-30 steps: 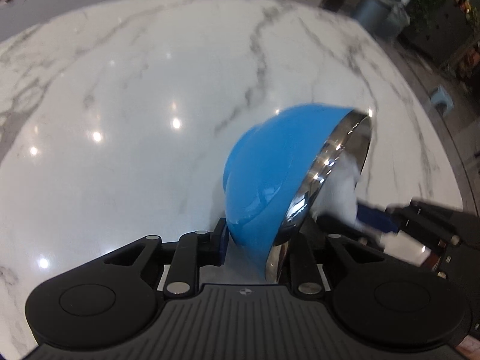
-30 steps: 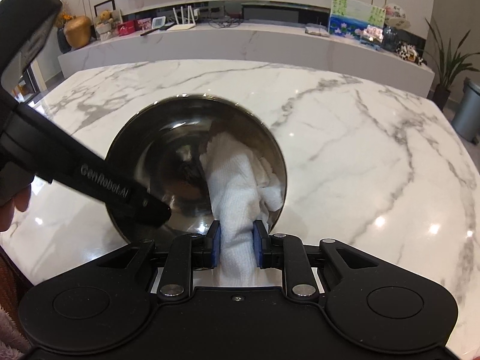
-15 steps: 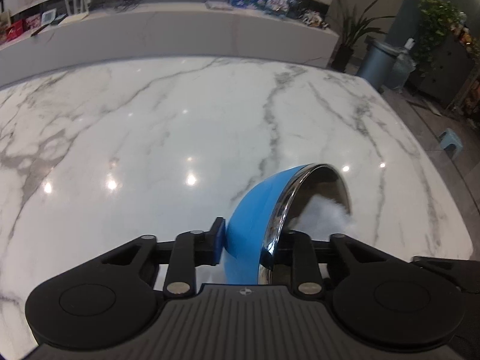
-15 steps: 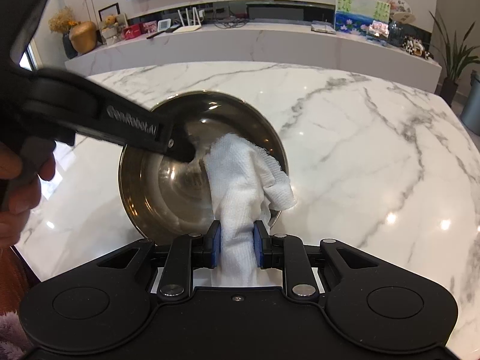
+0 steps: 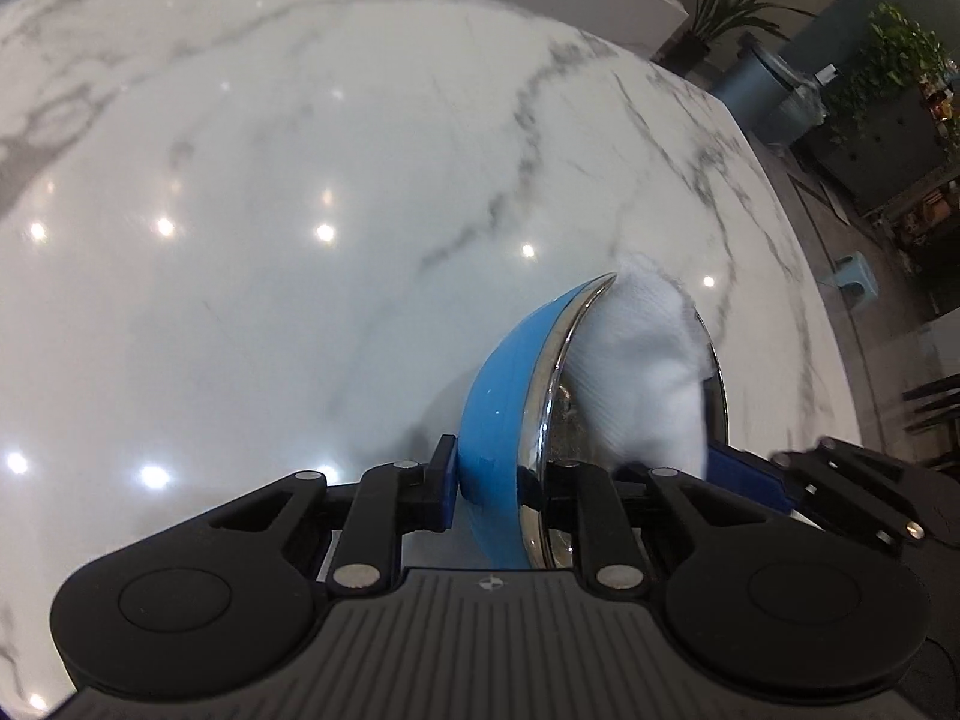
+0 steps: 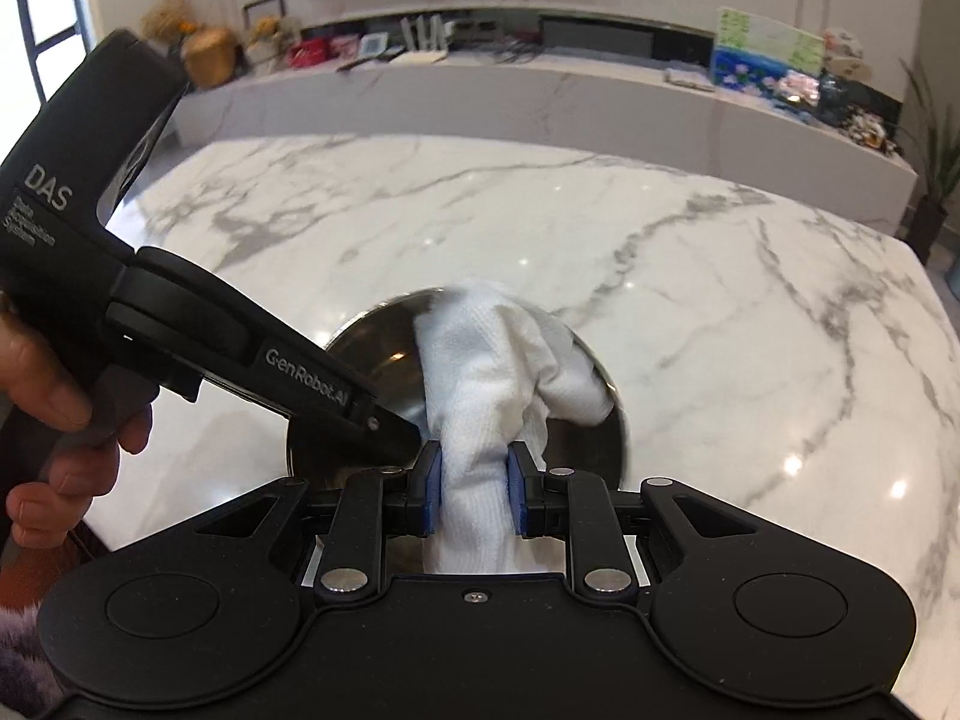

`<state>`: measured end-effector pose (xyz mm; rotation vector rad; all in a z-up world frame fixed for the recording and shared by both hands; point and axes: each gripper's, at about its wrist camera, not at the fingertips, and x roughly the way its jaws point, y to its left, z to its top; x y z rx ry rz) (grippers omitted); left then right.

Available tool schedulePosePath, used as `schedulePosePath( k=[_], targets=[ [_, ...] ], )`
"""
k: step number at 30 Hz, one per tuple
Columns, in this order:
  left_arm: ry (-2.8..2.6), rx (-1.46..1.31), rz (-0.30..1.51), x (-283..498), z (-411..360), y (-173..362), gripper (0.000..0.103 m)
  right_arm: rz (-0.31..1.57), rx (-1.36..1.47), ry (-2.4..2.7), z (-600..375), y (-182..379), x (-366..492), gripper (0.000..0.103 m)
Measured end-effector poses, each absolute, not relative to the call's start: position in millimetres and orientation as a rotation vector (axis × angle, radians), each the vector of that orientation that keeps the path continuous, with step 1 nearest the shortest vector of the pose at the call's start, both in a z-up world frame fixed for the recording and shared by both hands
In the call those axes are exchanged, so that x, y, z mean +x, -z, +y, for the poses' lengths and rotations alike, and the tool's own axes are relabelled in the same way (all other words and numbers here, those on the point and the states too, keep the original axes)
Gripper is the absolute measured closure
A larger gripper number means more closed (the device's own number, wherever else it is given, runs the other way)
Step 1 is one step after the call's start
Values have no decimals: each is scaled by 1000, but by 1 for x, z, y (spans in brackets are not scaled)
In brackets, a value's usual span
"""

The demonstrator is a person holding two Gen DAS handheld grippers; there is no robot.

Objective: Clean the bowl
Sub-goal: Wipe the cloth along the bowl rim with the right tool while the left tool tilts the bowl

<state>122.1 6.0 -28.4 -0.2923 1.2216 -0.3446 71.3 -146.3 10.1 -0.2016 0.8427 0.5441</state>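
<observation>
Since half a second ago the cloth (image 5: 645, 372) has climbed from the bottom of the bowl (image 5: 510, 396) up to its far rim, where it now spills over the edge. Seen from the left wrist, the left gripper (image 5: 495, 489) has its jaws clamped on the bowl's near wall, one pad on the blue outside and one inside, holding it tipped on edge above the marble table (image 5: 270, 180). Seen from the right wrist, the right gripper (image 6: 474, 495) has its jaws closed on the bunched white cloth, which drapes across the right part of the steel interior and over the rim. That sweep suggests the inside wall is largely wiped; the left part, behind the other gripper, likely remains.
</observation>
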Motion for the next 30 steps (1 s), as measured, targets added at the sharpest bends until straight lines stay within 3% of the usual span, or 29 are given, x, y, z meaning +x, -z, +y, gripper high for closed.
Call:
schedulePosePath(
  k=[8, 11, 16, 17, 18, 19, 20, 23, 30],
  targets=[
    [314, -304, 1212, 117, 9, 30, 84, 899, -247, -572, -141, -1, 78, 82],
    [292, -328, 1184, 115, 13, 28, 73, 908, -271, -585, -138, 0, 80, 81],
    [254, -315, 1123, 111, 19, 16, 66, 924, -297, -607, -135, 0, 83, 79],
    [245, -309, 1110, 110, 20, 14, 66, 925, -299, -611, -136, -2, 83, 76],
    [238, -302, 1101, 108, 21, 12, 66, 924, -303, -614, -136, -4, 84, 65],
    [233, -291, 1095, 107, 20, 11, 67, 917, -309, -615, -137, -6, 84, 60],
    [229, -281, 1090, 106, 20, 9, 75, 910, -318, -617, -136, -9, 84, 59],
    [240, -239, 1086, 104, 15, 7, 88, 902, -350, -628, -134, -13, 86, 59],
    [274, -190, 1085, 102, 6, 8, 93, 946, -404, -644, -123, -3, 96, 71]
  ],
)
